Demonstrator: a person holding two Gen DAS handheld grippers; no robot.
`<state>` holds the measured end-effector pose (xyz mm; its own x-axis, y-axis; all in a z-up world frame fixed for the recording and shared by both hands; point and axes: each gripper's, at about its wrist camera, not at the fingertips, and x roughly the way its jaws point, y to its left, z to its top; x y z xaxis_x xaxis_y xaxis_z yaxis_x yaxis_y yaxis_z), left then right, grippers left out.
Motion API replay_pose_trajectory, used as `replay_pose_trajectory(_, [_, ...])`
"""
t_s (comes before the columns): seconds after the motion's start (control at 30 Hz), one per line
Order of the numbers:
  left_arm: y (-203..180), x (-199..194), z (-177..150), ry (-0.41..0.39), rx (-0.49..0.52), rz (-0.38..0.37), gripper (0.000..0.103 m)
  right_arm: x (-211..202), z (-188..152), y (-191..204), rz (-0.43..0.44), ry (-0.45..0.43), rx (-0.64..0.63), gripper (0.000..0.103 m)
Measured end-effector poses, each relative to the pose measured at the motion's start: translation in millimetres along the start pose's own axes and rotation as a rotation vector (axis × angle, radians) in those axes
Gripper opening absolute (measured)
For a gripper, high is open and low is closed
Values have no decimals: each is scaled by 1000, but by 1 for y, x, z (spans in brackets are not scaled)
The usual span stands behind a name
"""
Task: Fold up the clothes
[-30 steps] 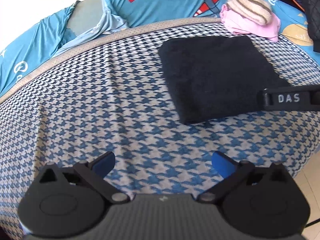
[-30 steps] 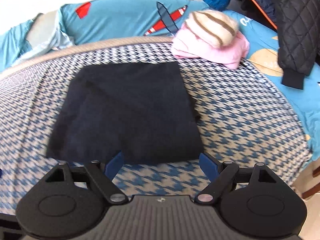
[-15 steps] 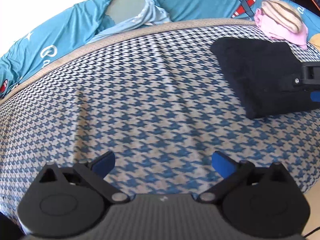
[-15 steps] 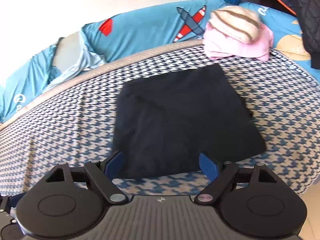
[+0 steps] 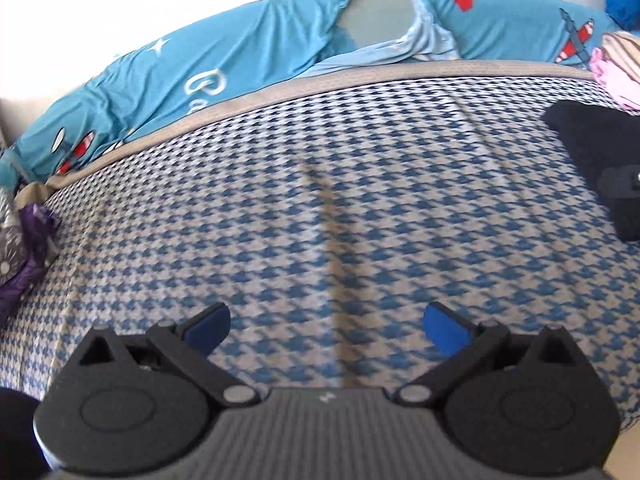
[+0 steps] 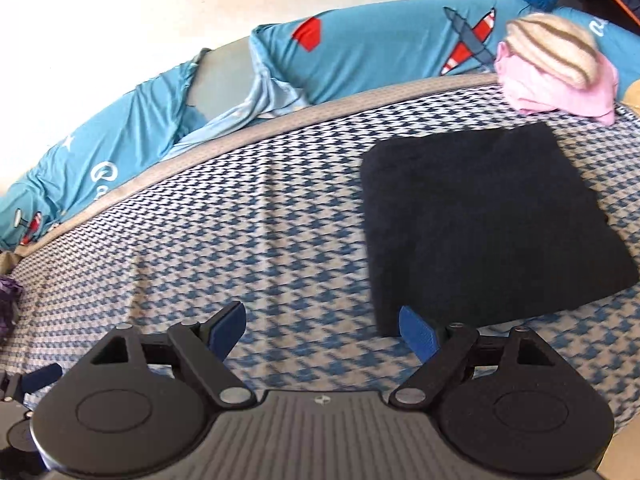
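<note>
I am counting one folded black garment (image 6: pixel 488 224) lying on the houndstooth cover (image 6: pixel 248 216), one pink garment (image 6: pixel 560 92) with one striped woolly piece (image 6: pixel 552 54) sitting on it, and one purple bundle (image 5: pixel 24 256) showing at the far left edge.

A bright white wall (image 6: pixel 120 20) rises behind a bed spread with houndstooth cloth (image 5: pixel 280 200) and blue bedding (image 6: pixel 360 48).

Black folded garment (image 6: pixel 488 224) flat on houndstooth bedspread (image 6: pixel 256 232)
</note>
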<state>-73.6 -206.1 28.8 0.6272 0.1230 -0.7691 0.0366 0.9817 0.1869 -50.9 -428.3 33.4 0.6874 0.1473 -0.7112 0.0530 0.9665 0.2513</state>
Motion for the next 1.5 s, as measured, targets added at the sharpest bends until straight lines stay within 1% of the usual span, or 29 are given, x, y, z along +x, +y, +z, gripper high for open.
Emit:
replay_pose_trajectory(0.1, [22, -1, 0, -1, -43, 13, 103, 5, -5, 18, 30, 6, -1, 85])
replay_pose_trajectory(0.17, [35, -3, 1, -12, -62, 27, 103, 7, -10, 31, 45, 12, -26, 86])
replay_pose_trajectory(0.4, [89, -17, 7, -50, -144, 81, 103, 9, -8, 75, 143, 3, -49, 88])
replay_pose_trajectory(0.53, [124, -28, 2, -74, -191, 120, 103, 10, -6, 101, 201, -3, -60, 89])
replay_pose_trajectory(0.73, [175, -41, -8, -90, -250, 191, 103, 8, -19, 144, 338, 11, -91, 89])
replay_pose_trajectory(0.87, [201, -45, -15, -84, -276, 242, 103, 7, -27, 173, 431, 20, -113, 93])
replay_pose_trajectory(1.0, [221, -47, -22, -79, -315, 264, 103, 6, -36, 202, 524, 30, -134, 95])
replay_pose_trajectory(1.1, [227, -40, -26, -56, -315, 274, 103, 12, -42, 213, 507, 20, -149, 98])
replay_pose_trajectory(1.2, [227, -25, -31, -18, -308, 254, 103, 33, -42, 217, 423, 20, -150, 98])
replay_pose_trajectory(1.3, [226, -7, -35, 21, -307, 222, 103, 46, -40, 214, 332, -12, -146, 98])
replay_pose_trajectory(1.4, [221, 15, -33, 57, -271, 204, 103, 59, -36, 204, 257, -32, -131, 98])
replay_pose_trajectory(1.5, [219, 33, -26, 61, -232, 200, 103, 73, -32, 193, 188, -43, -110, 98])
